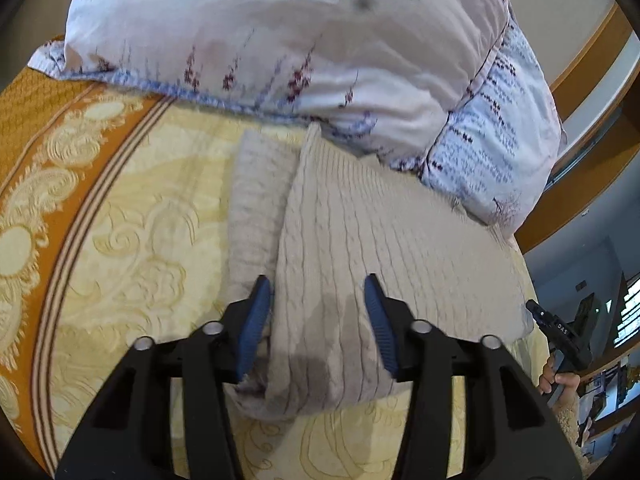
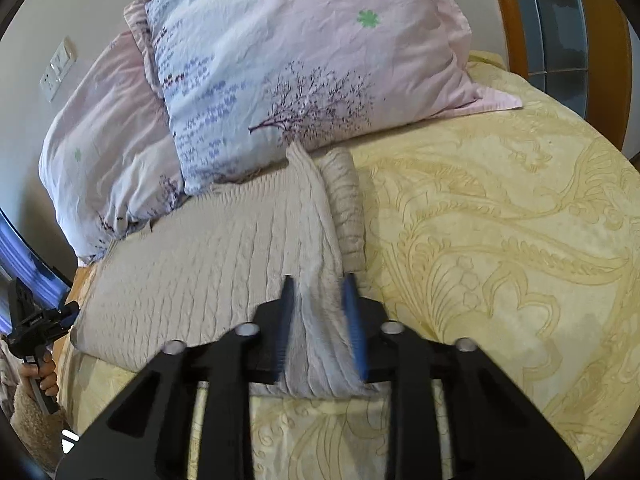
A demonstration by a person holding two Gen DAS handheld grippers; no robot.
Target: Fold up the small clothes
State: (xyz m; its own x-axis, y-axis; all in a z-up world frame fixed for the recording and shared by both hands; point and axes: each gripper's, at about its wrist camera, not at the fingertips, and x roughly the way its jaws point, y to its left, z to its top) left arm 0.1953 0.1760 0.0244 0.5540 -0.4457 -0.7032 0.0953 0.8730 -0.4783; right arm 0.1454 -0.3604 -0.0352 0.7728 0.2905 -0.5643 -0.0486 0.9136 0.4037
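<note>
A beige cable-knit sweater (image 1: 360, 220) lies on the yellow patterned bedspread (image 1: 140, 220), partly folded, one sleeve laid along its left side. My left gripper (image 1: 318, 300) is open, its blue fingers (image 1: 256, 320) astride the sweater's near left edge. In the right wrist view the same sweater (image 2: 208, 248) spreads to the left. My right gripper (image 2: 318, 308) has its jaws closed in on a raised fold of the sweater's right edge, beside the rolled sleeve (image 2: 346, 204). The other gripper shows at the left edge of the right wrist view (image 2: 36, 324).
Two pink and blue floral pillows (image 2: 280, 60) lie against the wall right behind the sweater. An orange border (image 1: 48, 128) runs along the bedspread's left side. A wooden bed frame (image 1: 592, 92) and a window (image 2: 560, 20) stand at the far side.
</note>
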